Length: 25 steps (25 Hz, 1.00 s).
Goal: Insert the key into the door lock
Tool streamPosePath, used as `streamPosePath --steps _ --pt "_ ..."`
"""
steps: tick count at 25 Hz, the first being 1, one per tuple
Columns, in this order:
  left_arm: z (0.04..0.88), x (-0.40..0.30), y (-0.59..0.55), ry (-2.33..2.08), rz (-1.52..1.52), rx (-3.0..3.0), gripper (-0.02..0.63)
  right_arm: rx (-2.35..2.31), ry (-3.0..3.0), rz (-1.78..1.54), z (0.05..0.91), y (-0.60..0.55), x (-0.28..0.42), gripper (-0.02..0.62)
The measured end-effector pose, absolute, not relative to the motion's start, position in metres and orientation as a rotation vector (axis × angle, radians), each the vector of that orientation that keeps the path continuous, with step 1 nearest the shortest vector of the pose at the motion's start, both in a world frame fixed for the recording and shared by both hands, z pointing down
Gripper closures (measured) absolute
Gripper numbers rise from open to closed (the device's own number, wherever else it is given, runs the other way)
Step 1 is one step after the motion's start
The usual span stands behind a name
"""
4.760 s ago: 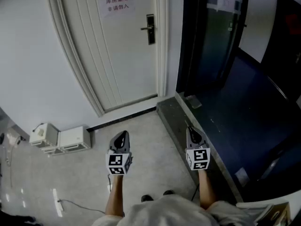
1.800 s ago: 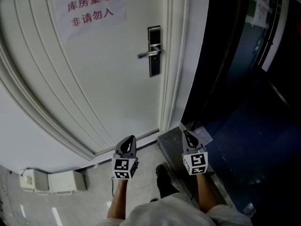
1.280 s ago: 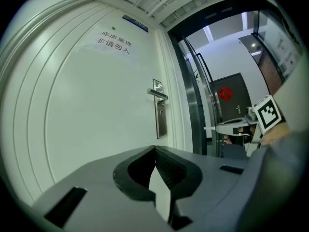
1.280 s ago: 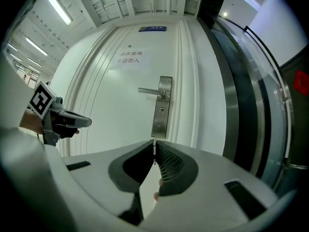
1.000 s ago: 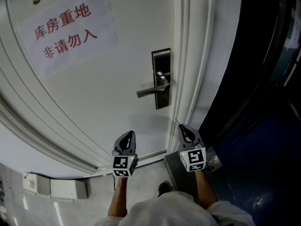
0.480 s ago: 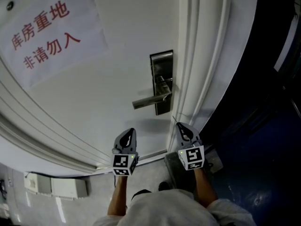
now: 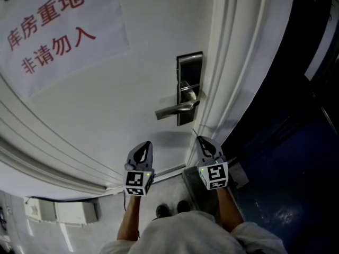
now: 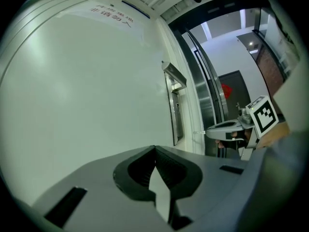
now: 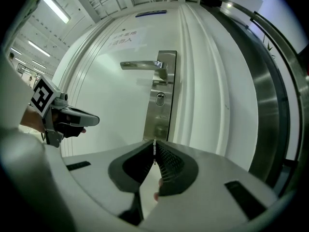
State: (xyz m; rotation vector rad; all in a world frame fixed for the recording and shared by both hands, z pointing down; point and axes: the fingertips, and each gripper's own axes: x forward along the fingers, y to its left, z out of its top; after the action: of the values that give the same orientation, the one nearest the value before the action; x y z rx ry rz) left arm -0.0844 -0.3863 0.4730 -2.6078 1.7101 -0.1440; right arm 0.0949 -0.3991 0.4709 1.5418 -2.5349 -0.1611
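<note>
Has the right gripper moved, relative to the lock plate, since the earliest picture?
Yes. The right gripper, shut on the key, has come much nearer the lock plate; its tip shows just below it.

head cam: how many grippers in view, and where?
2. The left gripper faces the door, lower left of the lock plate; the right gripper, shut on the key, sits just below that plate.

Before you white curved mouldings (image 7: 47,157), a paper notice (image 7: 58,33) in red characters, pale grey floor (image 7: 69,239) under you, 2 white boxes (image 7: 74,211) at your left, glossy dark blue floor (image 7: 296,194) at your right, strip lights (image 9: 55,8) overhead
</note>
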Motion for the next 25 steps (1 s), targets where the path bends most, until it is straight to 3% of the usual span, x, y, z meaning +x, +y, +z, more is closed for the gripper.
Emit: streamPosePath --steps 8,25 --pt "0.473 -0.084 -0.385 1.679 -0.111 -2.636 0.588 1.519 -2.47 -0.334 0.449 -0.396 0.087 0.566" --pt "0.47 -0.093 -0.38 1.658 -0.088 -2.64 0.588 1.173 -1.707 -1.248 0.397 -0.411 0.073 0.566"
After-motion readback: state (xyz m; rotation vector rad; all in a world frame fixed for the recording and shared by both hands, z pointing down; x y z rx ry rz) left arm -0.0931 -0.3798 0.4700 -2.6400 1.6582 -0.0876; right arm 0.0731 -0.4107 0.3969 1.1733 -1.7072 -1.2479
